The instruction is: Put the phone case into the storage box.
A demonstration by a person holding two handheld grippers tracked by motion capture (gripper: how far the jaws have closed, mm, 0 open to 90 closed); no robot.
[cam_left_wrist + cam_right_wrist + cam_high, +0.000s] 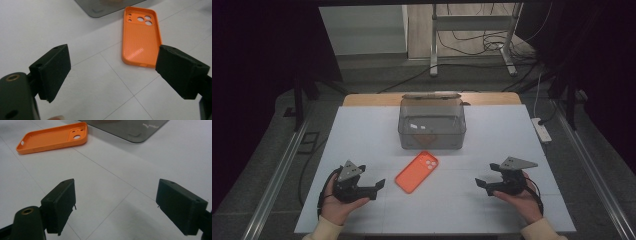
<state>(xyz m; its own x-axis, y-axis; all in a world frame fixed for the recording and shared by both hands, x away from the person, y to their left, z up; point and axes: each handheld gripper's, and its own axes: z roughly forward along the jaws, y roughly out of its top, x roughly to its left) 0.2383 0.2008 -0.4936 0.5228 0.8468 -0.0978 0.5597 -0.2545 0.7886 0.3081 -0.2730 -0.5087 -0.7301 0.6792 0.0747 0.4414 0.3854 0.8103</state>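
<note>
Orange phone case (416, 172) lies open side up on the white table (362, 135), at the centre of the high view, just below the smoky clear plastic box (432, 125) and apart from it. I hold the left gripper (379, 190) at lower left, jaws spread wide, nothing between them; the case sits just past its right jaw in the left gripper view. Right gripper (482, 186) at lower right, jaws likewise wide and empty, well apart from the case.
</note>
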